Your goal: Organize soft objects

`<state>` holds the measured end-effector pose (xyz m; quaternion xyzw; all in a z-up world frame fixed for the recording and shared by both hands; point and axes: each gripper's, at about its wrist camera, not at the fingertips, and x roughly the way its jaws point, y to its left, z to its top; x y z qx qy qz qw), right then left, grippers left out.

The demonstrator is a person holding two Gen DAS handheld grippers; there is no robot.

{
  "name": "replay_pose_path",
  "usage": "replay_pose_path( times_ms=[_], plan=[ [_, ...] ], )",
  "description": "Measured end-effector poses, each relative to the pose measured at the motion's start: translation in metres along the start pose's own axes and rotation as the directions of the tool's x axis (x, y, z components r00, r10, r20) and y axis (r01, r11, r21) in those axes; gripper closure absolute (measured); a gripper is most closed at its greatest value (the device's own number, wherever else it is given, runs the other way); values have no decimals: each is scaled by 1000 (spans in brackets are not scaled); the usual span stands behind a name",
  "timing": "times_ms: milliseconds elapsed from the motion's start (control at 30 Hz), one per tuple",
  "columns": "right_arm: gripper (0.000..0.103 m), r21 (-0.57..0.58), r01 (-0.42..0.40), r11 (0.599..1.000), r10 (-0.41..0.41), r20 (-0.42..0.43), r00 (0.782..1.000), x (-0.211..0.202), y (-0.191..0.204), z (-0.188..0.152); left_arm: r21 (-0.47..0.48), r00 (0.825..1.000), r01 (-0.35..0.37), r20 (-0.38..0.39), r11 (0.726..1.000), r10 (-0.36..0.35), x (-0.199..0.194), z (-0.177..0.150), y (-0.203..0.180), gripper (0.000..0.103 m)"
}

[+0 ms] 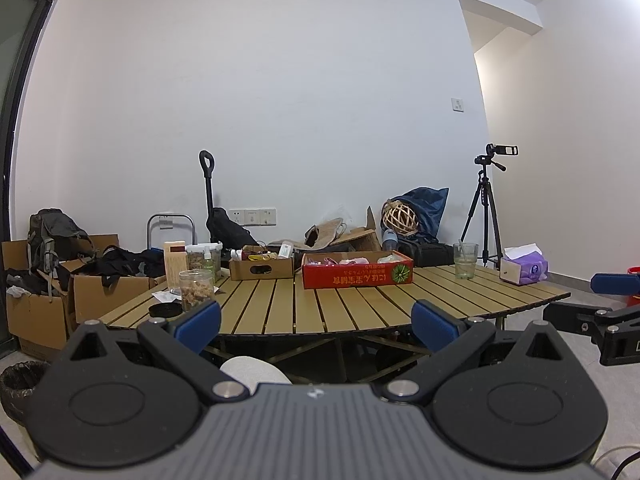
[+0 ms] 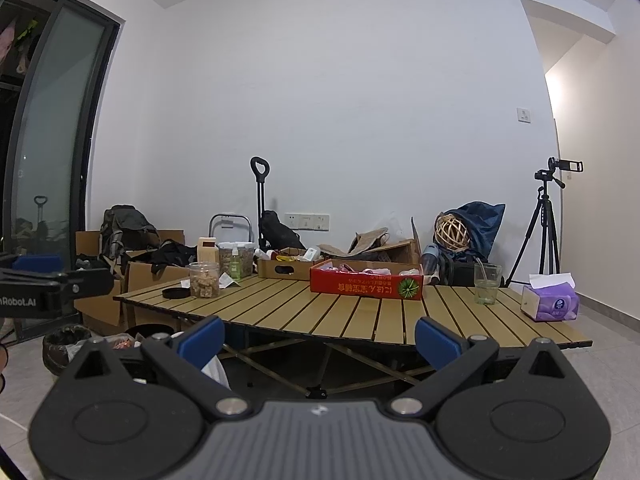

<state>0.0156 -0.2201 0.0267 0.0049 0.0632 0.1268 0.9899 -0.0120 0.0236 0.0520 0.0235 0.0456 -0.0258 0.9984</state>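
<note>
One red box [image 1: 357,275] of pink soft items [image 1: 352,260] sits mid-table [image 1: 360,312], beside one brown box [image 1: 262,268], one glass [image 1: 465,261] and one tissue pack [image 1: 524,270]. Both grippers, left [image 1: 316,322] and right [image 2: 319,338], hover level before the table's near edge (jaws spread wide, empty).

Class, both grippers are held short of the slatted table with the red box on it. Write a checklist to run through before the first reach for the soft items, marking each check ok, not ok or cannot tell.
1. Left gripper open and empty: ok.
2. Right gripper open and empty: ok.
3. Red box open at the top: ok.
4. Soft pink items reachable inside it: cannot tell, only their tops show.
5. Path across the slatted table to the box free: ok.
6. Drinking glass and tissue pack off to the side of that path: ok.
</note>
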Motion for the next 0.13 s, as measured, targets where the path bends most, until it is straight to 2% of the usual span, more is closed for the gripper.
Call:
replay_pose_path(
  times_ms=[133],
  plan=[
    [1, -7, 2, 1000, -1, 7, 1000, 0, 1, 0, 4, 1000, 5, 15, 1000, -5, 1, 0, 1, 0]
  ],
)
